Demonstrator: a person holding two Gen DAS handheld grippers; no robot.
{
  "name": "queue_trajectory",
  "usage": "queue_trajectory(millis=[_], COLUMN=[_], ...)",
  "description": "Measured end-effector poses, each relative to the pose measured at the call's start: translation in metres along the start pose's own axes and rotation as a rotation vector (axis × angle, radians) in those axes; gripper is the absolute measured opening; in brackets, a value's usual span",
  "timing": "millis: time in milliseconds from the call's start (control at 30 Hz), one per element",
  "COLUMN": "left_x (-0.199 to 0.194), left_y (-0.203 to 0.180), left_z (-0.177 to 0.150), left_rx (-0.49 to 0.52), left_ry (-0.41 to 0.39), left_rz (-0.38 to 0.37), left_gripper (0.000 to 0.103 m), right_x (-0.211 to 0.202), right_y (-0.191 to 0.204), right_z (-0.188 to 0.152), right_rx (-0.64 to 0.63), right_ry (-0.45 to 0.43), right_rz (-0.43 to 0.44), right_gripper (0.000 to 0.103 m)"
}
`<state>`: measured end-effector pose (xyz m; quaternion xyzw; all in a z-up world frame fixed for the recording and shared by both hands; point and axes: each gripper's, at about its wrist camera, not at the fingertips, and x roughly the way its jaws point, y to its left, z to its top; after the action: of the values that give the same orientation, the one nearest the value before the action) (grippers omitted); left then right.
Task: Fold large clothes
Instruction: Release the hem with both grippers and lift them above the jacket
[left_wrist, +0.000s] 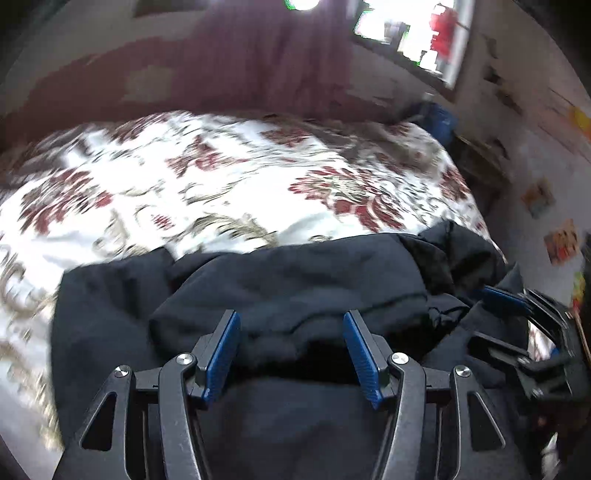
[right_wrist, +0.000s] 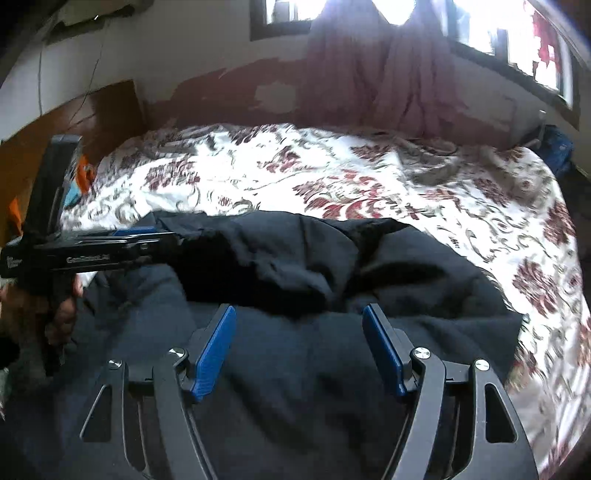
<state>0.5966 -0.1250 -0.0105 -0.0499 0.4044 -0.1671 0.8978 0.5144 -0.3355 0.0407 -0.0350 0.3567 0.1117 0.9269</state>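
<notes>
Both wrist views: the dark navy garment (left_wrist: 295, 288) lies bunched on the near part of the floral bedspread (left_wrist: 221, 177), with a thick rolled fold across its middle, and your left gripper (left_wrist: 291, 350) and right gripper (right_wrist: 299, 347) hover just above it, jaws spread wide and holding nothing. Judge the cloth soft, limp and fairly heavy for clothing (it sags into deep creases, so it will likely droop and drag when lifted). You do best to pinch a single outer edge or corner, such as the flat edge at the garment's left, not the bulky roll.
</notes>
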Motion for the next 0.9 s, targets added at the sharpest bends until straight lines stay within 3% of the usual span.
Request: queue_trajectory(millis=[133,200,267,367,500,567,900], left_x=[-0.040,-0.064,-0.090,-0.124,-0.168,-0.195,-0.308], left_y=[0.004,0.002,-0.006,-0.020,-0.036,-0.044,-0.081], left_z=[-0.007,-0.015,-0.020,-0.029,-0.045,-0.056,-0.113], left_rx=[-0.086,-0.105,-0.101,-0.087,-0.068,-0.054,0.011], left_ry=[-0.035,-0.077,-0.137,-0.165,-0.196,-0.218,-0.381], left_rz=[-0.013,-0.020,-0.015,-0.016,0.013,0.040,0.088], left_gripper=[0.060,0.084,0.089,0.093,0.099,0.103,0.103], right_x=[-0.046,-0.067,-0.090,-0.123,-0.169,-0.187,-0.287], right_y=[0.003,0.005,0.006,0.011,0.017,0.021,0.064], right_z=[-0.005,-0.009,-0.015,-0.023,-0.040,-0.047,-0.093], right_rx=[0.016,0.032,0.068,0.104,0.152,0.159,0.120], right_ry=[-0.073,-0.110,-0.151,-0.198,-0.268,-0.291,-0.408], right_rz=[-0.016,-0.029,-0.032,-0.046,-0.053,-0.054,-0.079], right_gripper=[0.068,0.081,0.084,0.085,0.098,0.100,0.101])
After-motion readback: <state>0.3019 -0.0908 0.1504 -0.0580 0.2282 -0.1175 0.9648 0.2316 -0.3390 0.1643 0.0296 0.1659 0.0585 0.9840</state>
